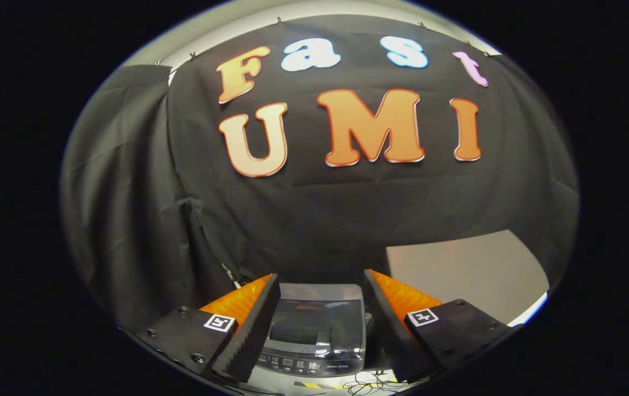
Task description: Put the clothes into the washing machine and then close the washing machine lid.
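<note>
Gripper view: the tongs (320, 313) hang with both fingers spread wide and nothing held between them. Framed in that gap, below and just beyond the tips, sits the washing machine (314, 335), its dark lid (311, 324) apparently lying flat and shut. No clothes can be made out. The task looks finished, or else not yet begun.

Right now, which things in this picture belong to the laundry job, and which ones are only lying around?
For the job:
- washing machine, seen between the fingers, its lid down
- hand-held gripper, fingers open, holding nothing

Just lying about:
- grey board beyond the right finger
- thin cables in front of the machine
</note>
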